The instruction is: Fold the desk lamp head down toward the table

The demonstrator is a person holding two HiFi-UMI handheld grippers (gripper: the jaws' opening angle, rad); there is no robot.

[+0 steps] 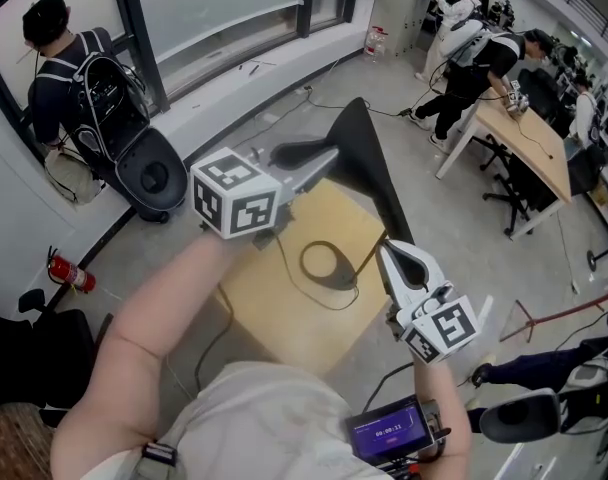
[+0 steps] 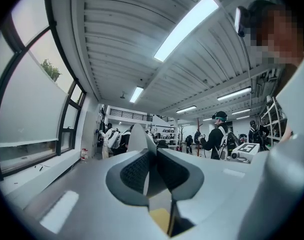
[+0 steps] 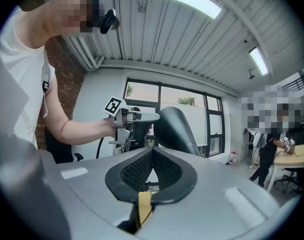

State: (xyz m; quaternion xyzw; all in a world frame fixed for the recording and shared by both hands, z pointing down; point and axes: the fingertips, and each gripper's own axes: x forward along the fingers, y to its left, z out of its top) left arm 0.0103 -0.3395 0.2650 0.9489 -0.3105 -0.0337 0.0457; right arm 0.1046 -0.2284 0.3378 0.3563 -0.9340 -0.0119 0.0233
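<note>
The black cone-shaped lamp head stands raised above a small wooden table. Its ring base lies on the tabletop, and a thin stem rises from the base. My left gripper reaches in from the left and is shut on the near end of the lamp head. In the left gripper view a pale thin edge of the head sits between the pads. My right gripper is shut and holds nothing; it is just right of the stem and below the head. The right gripper view shows the lamp head ahead, with the left gripper on it.
A person with a backpack stands by the window at the far left, next to a black chair. A fire extinguisher lies on the floor at the left. Several people work at a long desk at the far right. A cable runs off the table.
</note>
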